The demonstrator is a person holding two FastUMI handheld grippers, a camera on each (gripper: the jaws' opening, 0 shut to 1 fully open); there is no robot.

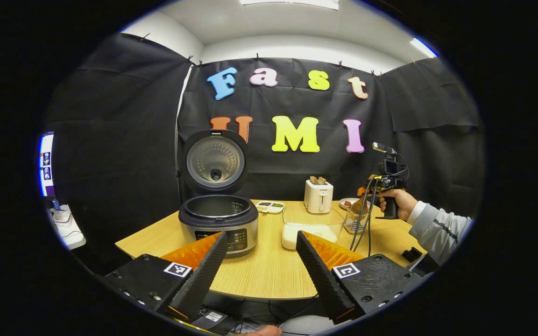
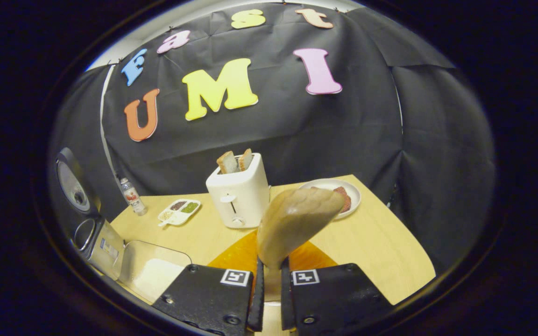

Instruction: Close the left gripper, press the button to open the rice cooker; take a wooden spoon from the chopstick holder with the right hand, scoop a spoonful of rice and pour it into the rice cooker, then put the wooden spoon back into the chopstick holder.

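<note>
Left gripper (image 1: 259,261): jaws released, apart, above near table (image 1: 269,275) edge. Cooker (image 1: 217,219) ahead, lid up, pot visible inside. Rice box (image 1: 311,231) beside it. Farther right, hand (image 1: 397,203) with right gripper over holder (image 1: 355,221). Right gripper (image 2: 269,289): jaws clenched on spoon (image 2: 292,224), bowl upward, before toaster (image 2: 241,193) and plate (image 2: 332,196).

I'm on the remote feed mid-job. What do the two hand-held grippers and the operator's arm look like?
The left hand-held gripper has two ribbed wedge-shaped fingers on black blocks, each with a square black-and-white marker and orange behind. The right hand-held gripper has the same black blocks and markers; in the left gripper view it has a black pistol handle, a small top unit and dangling cables. The sleeve is grey with a dark stripe.
</note>
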